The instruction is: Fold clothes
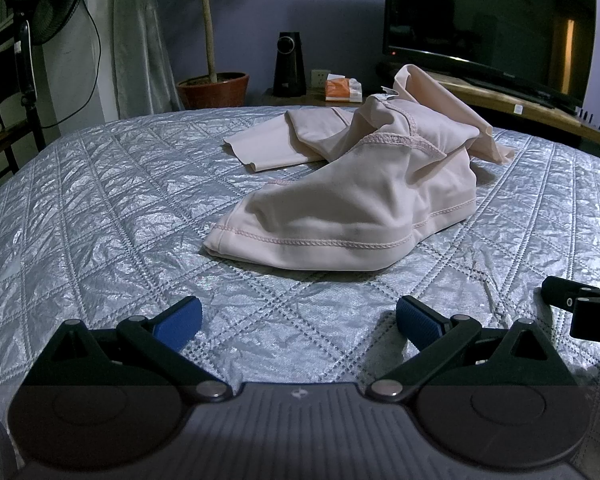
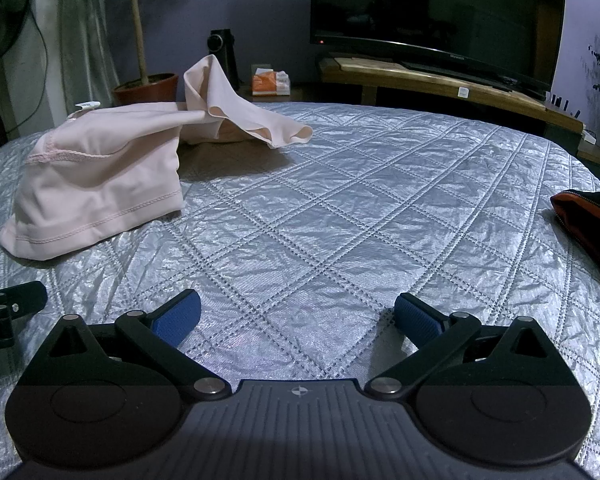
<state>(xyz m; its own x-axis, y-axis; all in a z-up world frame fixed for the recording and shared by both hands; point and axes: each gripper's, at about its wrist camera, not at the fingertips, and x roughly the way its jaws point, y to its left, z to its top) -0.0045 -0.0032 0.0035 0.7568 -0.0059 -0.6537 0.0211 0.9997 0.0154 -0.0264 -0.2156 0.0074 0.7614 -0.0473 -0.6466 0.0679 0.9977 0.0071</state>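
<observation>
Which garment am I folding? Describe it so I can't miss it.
On the silver quilted bed, just ahead of the open left gripper, lies a crumpled pale pink garment. Only it has pink zigzag hem stitching; the dark, orange-edged item sits far right.

Small pale brand wordmark on television (image 2: 456,57) lower bezel, too small to read

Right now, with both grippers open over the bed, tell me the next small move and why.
Probably move the left gripper forward to the near hem of the shirt and close on it. The shirt lies crumpled in a heap on the quilt, one part sticking up, so it needs spreading flat before folding. Both grippers are open and empty, and the right gripper faces bare quilt, farther from the cloth.
</observation>
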